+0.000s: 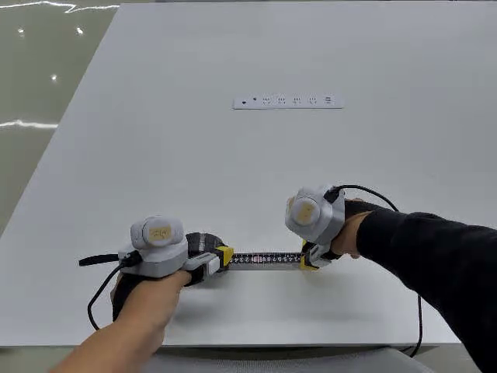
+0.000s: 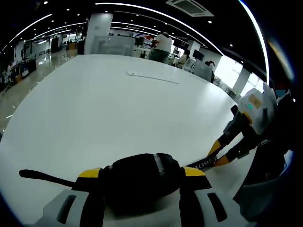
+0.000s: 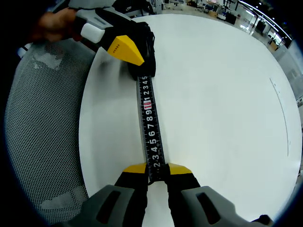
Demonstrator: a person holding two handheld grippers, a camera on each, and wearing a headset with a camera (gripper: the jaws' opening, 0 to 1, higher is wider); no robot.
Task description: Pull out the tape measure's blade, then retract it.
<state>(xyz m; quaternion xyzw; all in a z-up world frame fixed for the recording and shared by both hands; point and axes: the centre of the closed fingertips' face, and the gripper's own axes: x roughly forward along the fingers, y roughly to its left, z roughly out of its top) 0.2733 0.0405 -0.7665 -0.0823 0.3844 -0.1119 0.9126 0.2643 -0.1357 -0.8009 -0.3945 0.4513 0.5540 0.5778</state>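
**Item:** tape measure, black case [image 1: 202, 243], low on the white worktop [image 1: 233, 171] at about 7 o'clock in the head view. The blade [image 3: 147, 118] is drawn out a short way toward 3 o'clock and lies flat, numerals up.

**Holders:** the left hand-held gripper [image 2: 142, 176] is closed on the case, with a yellow-tipped jaw on either flank. The right hand-held gripper [image 3: 156, 170] is nearly closed, pinching the blade's free end.

**Step in hand:** probably the pull-out, with only a short run of blade exposed; retraction is not yet done.

**Next move calls for:** the case held steady while the right end travels straight along the blade's line. For the return, the tip needs guiding back toward 9 o'clock, not letting go, or the blade may snap or kink.

**Surroundings:** a white power strip [image 1: 287, 101] at 12 o'clock, well apart. A mesh chair [image 3: 42, 123] stands off the near edge. Nothing lies on the blade's line.
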